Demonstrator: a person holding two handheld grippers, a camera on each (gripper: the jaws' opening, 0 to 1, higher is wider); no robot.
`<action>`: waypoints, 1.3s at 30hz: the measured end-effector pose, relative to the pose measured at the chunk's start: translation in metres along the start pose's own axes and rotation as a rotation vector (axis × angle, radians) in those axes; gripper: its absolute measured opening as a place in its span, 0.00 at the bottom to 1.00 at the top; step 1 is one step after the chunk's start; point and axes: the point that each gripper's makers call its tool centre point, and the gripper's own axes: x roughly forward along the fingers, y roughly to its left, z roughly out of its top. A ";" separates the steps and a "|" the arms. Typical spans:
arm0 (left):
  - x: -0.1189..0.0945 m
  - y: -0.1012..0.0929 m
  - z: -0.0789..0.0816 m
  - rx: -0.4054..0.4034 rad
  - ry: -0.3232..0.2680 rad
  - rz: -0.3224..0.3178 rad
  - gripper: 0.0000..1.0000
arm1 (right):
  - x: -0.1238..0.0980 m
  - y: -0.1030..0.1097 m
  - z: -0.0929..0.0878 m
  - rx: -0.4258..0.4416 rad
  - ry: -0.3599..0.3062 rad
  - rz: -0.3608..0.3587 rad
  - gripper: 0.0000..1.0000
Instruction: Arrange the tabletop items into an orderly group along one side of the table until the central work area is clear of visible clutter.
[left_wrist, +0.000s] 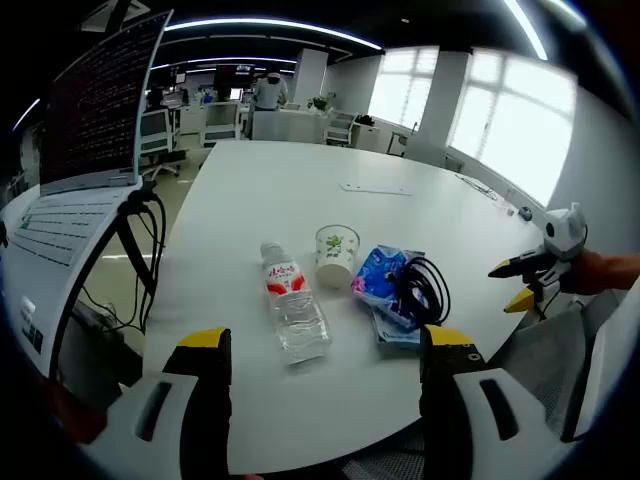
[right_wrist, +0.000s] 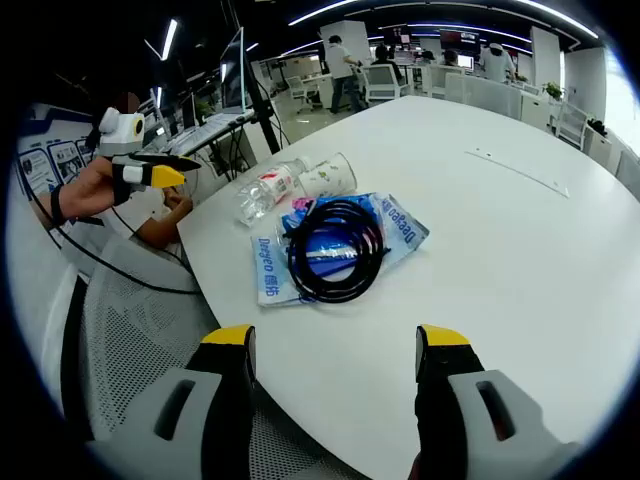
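Across both views, a large white table (left_wrist: 330, 190) carries all the task items, clustered near one rounded edge. Taking this table as the reference, a grey mesh office chair (right_wrist: 130, 330) stands just off that edge, and a silver laptop on a black stand (left_wrist: 85, 150) stands off another side of it, screen lit.

On the table, a flat blue and white printed plastic pack (right_wrist: 395, 228) lies near the edge. A coil of black cable (right_wrist: 335, 250) rests on top of it, touching it. Beside the pack, a clear plastic water bottle with a red and white label (left_wrist: 292, 300) lies on its side. A white paper cup with a green leaf print (left_wrist: 336, 255) sits between the bottle and the pack; in the left gripper view it appears upright, close to both. Farther in on the table, well apart from the cluster, lies a thin flat pale strip (left_wrist: 375, 188); what it is cannot be told.

Left gripper (left_wrist: 325, 350): its two grey jaws with yellow tips stand wide apart and parallel, holding nothing, raised over the table edge short of the bottle. It also appears in the right gripper view (right_wrist: 160, 168), off the table beyond the chair, held by a hand.

Right gripper (right_wrist: 335, 345): jaws likewise spread wide, nothing between them, over the table edge short of the cable. In the left gripper view it sits off the table's far side (left_wrist: 520, 285), jaws parted.
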 end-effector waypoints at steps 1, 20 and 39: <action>0.000 0.000 0.000 0.000 0.000 0.000 0.79 | 0.000 0.000 0.000 0.000 0.000 0.000 0.64; 0.001 -0.001 0.003 -0.003 -0.003 -0.003 0.78 | -0.001 -0.002 0.000 0.008 -0.006 -0.006 0.64; 0.002 -0.003 -0.004 -0.008 0.016 -0.015 0.78 | -0.003 -0.002 -0.007 0.022 -0.003 -0.011 0.64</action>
